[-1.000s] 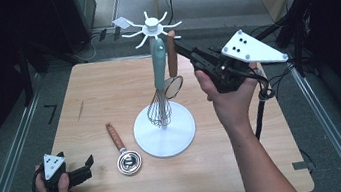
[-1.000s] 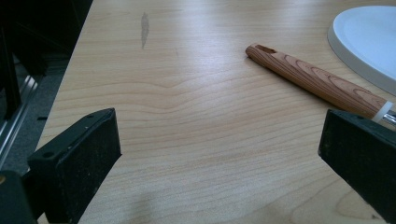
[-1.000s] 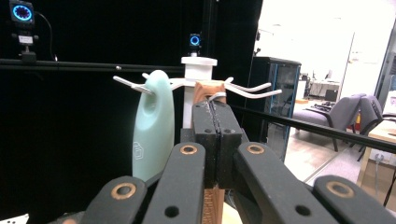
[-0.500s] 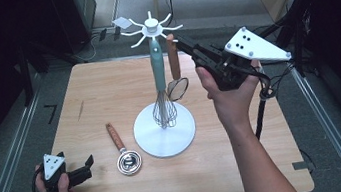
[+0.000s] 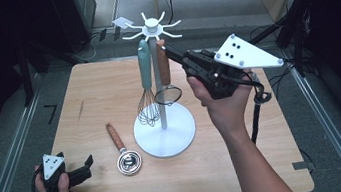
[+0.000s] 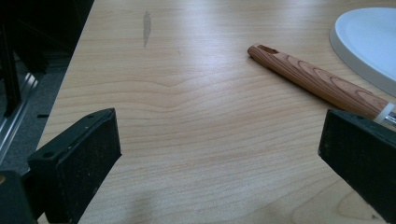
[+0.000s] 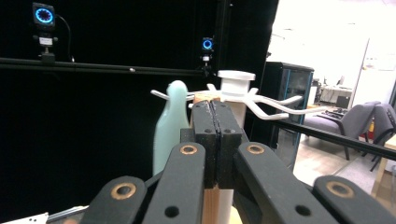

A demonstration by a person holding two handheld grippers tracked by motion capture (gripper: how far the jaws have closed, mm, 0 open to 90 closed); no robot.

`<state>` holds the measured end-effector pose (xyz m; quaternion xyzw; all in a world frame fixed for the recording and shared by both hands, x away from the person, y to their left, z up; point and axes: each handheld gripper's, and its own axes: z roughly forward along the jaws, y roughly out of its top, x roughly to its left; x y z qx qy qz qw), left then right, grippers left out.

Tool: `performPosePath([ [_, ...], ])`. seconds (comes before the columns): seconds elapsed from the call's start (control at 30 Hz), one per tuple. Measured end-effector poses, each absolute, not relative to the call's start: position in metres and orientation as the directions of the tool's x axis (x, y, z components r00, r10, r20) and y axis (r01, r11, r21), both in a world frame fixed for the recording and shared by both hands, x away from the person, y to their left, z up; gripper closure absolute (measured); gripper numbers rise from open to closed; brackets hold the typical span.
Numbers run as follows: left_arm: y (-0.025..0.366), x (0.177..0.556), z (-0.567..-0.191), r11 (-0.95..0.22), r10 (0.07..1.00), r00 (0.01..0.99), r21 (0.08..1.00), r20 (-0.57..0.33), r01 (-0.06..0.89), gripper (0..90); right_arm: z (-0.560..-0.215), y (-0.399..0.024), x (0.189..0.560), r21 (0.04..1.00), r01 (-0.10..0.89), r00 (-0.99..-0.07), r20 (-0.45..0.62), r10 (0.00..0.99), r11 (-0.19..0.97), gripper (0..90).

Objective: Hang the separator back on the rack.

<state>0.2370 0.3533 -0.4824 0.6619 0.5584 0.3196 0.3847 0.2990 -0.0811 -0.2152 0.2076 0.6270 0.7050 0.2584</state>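
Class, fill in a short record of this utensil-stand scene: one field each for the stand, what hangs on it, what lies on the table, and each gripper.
stand: white utensil stand, upright on the wooden table
hanging: teal-handled whisk; wooden-handled strainer
on table: wooden-handled utensil, lying left of the stand base
right gripper: shut, at the strainer's handle near the hooks
left gripper: open, low at the table's near left edge, holding nothing
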Motion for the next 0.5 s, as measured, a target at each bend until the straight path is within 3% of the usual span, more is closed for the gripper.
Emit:
performPosePath([
  [0.5,0.3532,0.2368,-0.4819,-0.08,0.984,0.176,0.863,-0.01,0.499,0.0,-0.2205,-0.0782,0.2985,0.993,-0.097,-0.776,-0.035,0.63,-0.065,90.0],
])
